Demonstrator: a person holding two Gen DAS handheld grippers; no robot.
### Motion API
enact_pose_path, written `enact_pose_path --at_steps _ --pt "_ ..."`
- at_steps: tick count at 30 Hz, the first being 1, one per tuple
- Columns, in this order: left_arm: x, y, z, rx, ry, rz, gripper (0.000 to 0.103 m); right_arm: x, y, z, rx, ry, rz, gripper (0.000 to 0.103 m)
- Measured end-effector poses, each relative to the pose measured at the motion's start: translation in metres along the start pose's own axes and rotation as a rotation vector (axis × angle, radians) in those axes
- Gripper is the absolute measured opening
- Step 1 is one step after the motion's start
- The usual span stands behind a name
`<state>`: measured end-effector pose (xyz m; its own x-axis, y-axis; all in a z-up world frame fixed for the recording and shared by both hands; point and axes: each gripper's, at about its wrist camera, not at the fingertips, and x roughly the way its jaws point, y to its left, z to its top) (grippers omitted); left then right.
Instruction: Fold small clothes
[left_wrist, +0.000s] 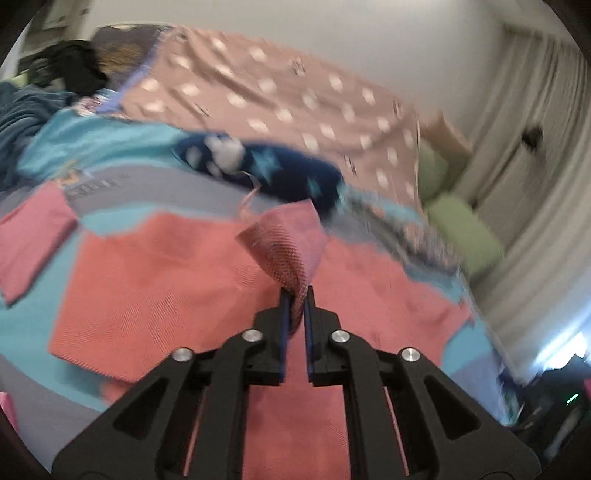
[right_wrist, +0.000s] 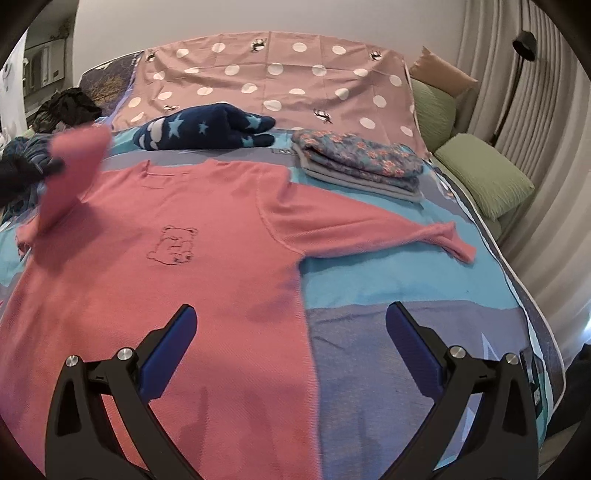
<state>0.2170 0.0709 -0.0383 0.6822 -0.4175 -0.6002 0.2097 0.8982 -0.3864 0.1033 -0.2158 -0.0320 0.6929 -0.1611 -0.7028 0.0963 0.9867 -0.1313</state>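
Note:
A pink sweater (right_wrist: 173, 245) with a bear outline lies flat, front up, on the bed. Its right sleeve (right_wrist: 388, 229) stretches out toward the bed's right side. My left gripper (left_wrist: 296, 295) is shut on the cuff of the other sleeve (left_wrist: 288, 240), which stands lifted above the sweater's body (left_wrist: 155, 280). In the right wrist view that raised sleeve (right_wrist: 74, 166) shows blurred at the far left, with the left gripper (right_wrist: 51, 166) a dark smear beside it. My right gripper (right_wrist: 291, 314) hangs open over the sweater's lower right edge, nothing between its fingers.
A folded floral pile (right_wrist: 362, 166) and a navy star-patterned garment (right_wrist: 207, 127) lie beyond the sweater. Green pillows (right_wrist: 484, 173) line the right edge by the curtain. Dark clothes (right_wrist: 66, 105) are heaped at back left. A folded pink piece (left_wrist: 33, 236) lies left.

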Motion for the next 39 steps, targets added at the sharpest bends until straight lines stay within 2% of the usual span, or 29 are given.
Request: enact_pose_path --at_steps 4,8,9,10,11,13,14,18,21,25,26,27,28,30,35,39 --pt "0.037 -0.021 -0.026 0.06 0.112 -0.009 0.03 0.005 -0.016 0.001 0.036 0.025 0.052 0.102" --pt "0.04 -0.023 -0.046 0.07 0.141 0.014 0.045 0.016 -0.02 0.013 0.065 0.073 0.178 0.102" --pt "0.04 -0.02 -0.046 0.066 0.143 0.007 0.047 0.019 -0.02 0.019 0.075 0.082 0.22 0.099" --pt "0.04 -0.021 -0.047 0.066 0.141 0.005 0.048 0.024 -0.018 0.025 0.085 0.092 0.263 0.091" --pt "0.039 -0.021 -0.047 0.075 0.136 0.009 0.048 0.031 -0.013 0.034 0.093 0.111 0.316 0.086" --pt "0.04 -0.022 -0.046 0.096 0.135 0.019 0.044 0.05 -0.001 0.052 0.093 0.167 0.427 0.067" --pt "0.042 -0.023 -0.047 0.103 0.139 0.017 0.042 0.059 0.007 0.06 0.093 0.198 0.48 0.064" --pt "0.046 -0.028 -0.043 0.115 0.145 0.01 0.034 0.11 0.04 0.087 0.162 0.372 0.685 0.064" --pt "0.043 -0.03 -0.042 0.129 0.14 0.007 0.034 0.141 0.058 0.1 0.239 0.455 0.734 0.064" --pt "0.044 -0.036 -0.043 0.163 0.144 0.007 0.035 0.164 0.085 0.108 0.231 0.514 0.749 0.065" --pt "0.046 -0.038 -0.043 0.174 0.151 0.01 0.034 0.164 0.09 0.109 0.221 0.507 0.741 0.064" --pt "0.047 -0.039 -0.043 0.183 0.154 0.011 0.025 0.163 0.095 0.112 0.203 0.489 0.726 0.045" --pt "0.049 -0.042 -0.042 0.196 0.16 0.007 0.006 0.16 0.098 0.115 0.175 0.474 0.712 0.003" --pt "0.045 -0.047 -0.038 0.216 0.144 0.016 0.006 0.159 0.098 0.12 0.166 0.458 0.724 0.004" --pt "0.018 -0.076 -0.008 0.236 0.03 -0.069 0.006 0.123 0.06 0.16 0.228 0.274 0.779 0.004" --pt "0.02 -0.108 0.001 0.269 0.004 -0.126 0.006 0.108 0.019 0.175 0.243 0.199 0.731 0.004"
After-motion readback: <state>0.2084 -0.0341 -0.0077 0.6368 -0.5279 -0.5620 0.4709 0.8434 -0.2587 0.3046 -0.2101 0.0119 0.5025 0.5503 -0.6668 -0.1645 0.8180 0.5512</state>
